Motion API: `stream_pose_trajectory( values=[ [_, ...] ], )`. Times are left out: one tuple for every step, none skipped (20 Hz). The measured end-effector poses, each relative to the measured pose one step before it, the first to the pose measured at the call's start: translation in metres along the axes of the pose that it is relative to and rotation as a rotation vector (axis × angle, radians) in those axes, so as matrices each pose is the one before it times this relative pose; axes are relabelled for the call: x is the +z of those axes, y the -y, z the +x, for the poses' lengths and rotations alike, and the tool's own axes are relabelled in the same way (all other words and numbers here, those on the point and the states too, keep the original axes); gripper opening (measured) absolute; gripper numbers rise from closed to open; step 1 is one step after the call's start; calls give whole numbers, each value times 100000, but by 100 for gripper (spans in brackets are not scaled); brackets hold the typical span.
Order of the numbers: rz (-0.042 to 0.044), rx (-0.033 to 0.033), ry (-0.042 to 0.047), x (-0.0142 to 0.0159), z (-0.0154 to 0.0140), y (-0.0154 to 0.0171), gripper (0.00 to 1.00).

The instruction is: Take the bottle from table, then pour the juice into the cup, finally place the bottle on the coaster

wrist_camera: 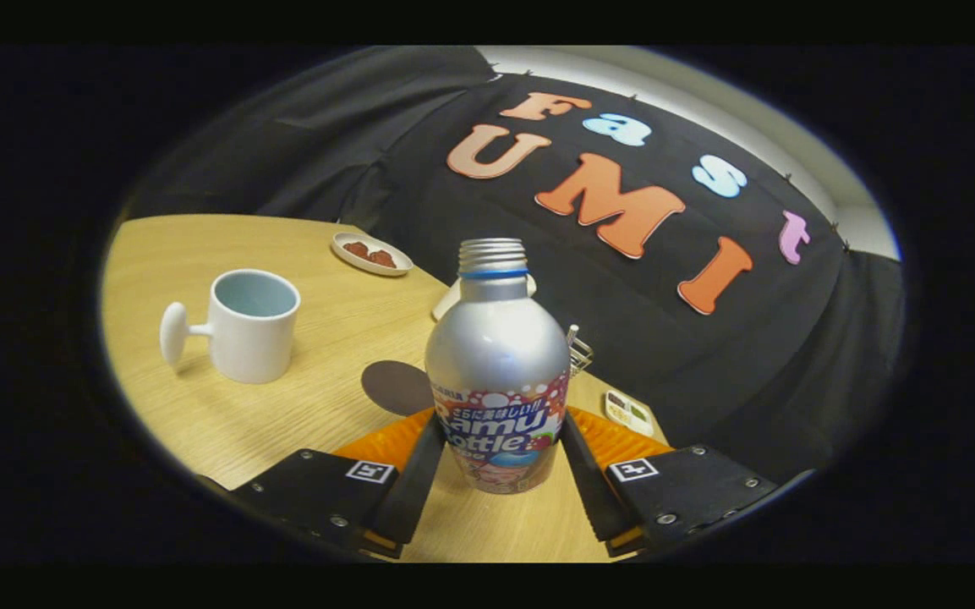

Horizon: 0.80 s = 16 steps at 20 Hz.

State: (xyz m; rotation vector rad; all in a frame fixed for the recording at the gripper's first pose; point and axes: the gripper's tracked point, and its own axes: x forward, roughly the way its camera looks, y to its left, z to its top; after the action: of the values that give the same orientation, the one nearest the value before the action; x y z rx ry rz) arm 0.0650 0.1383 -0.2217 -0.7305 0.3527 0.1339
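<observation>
The bottle (497, 364) stands upright on the counter (301, 414), a silver aluminium one with its cap off and the threaded neck bare. It sits between the two fingers of the gripper (500, 461), whose jaws stand at a narrow gap about as wide as the bottle's printed lower body. The finger edges look to touch the label on both sides, but I cannot tell whether they press it or just frame it.

Just behind the bottle lies a dark round coaster (396, 386), and beyond that, to the left, a white cup (250, 326) with a knob handle, open and apparently empty. A small dish (371, 254) with brown pieces sits farther back by the cloth wall.

The step in hand seems to be the grasp. To do it well, the jaws should close squarely on the lower body with even pressure, firm enough that the smooth metal does not slip, and the lift should go straight up since the neck is open.

The gripper is held low and roughly level, pointing along the counter.
</observation>
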Motion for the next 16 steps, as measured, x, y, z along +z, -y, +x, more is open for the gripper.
stream_pose_trajectory(
  values=[
    [-3298,-885,311,169,124,-83,77],
    [-3234,-405,207,309,135,-232,77],
    [-3430,-626,493,397,42,-174,77],
    [-3597,-1208,616,555,-14,15,77],
    [-3914,-971,702,422,-35,-49,77],
    [-3662,-638,765,334,49,-144,77],
    [-3583,-637,328,276,65,-175,77],
    [-3532,-640,787,221,81,-123,77],
    [-3430,-645,853,353,-76,-47,77],
    [-3465,-593,1031,356,129,-31,77],
    [-3488,-445,1327,492,104,-59,77],
    [-3613,-639,1112,447,241,-9,77],
    [-3368,-701,396,157,19,-67,77],
    [-3005,-291,575,-15,-75,-173,77],
    [-2657,-298,583,78,-310,-103,77],
    [-2442,-528,748,162,-61,-5,77]
  ],
)
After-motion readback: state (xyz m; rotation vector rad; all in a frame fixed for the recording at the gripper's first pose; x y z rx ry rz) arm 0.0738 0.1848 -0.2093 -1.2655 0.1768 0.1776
